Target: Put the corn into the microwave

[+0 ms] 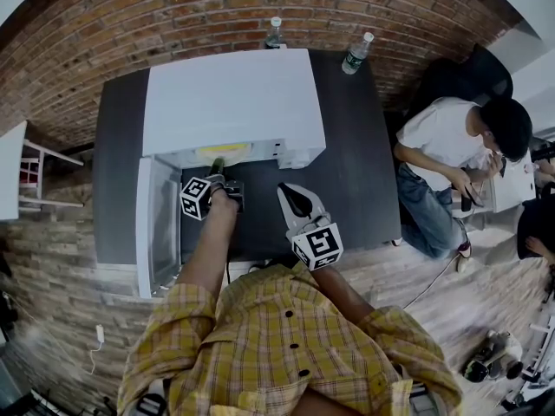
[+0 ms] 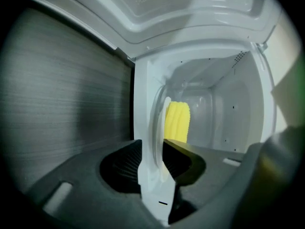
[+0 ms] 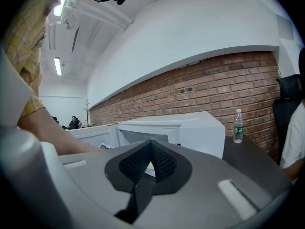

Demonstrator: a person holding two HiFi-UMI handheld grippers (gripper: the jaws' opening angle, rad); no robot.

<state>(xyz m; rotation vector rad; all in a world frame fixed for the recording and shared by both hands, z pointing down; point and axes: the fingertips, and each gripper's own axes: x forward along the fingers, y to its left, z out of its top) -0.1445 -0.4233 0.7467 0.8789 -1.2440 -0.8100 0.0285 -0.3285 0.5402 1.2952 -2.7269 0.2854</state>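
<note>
The white microwave (image 1: pixel 234 94) stands on the dark table (image 1: pixel 355 163) with its door (image 1: pixel 156 224) swung open to the left. My left gripper (image 1: pixel 218 178) reaches into the opening. In the left gripper view the yellow corn (image 2: pixel 177 120) lies inside the cavity on a white plate (image 2: pixel 153 175) seen edge-on. The plate's rim sits between the parted jaws of the left gripper (image 2: pixel 151 141), which looks open. A bit of the corn (image 1: pixel 217 165) shows at the opening in the head view. My right gripper (image 1: pixel 293 199) hovers in front of the microwave (image 3: pixel 190 128), apart from it. This right gripper (image 3: pixel 150 141) is shut and empty.
Two water bottles (image 1: pixel 275 33) (image 1: pixel 356 52) stand at the table's back edge by the brick wall; one bottle (image 3: pixel 238 126) shows in the right gripper view. A person (image 1: pixel 451 146) sits to the table's right. A white chair (image 1: pixel 35 172) is at the left.
</note>
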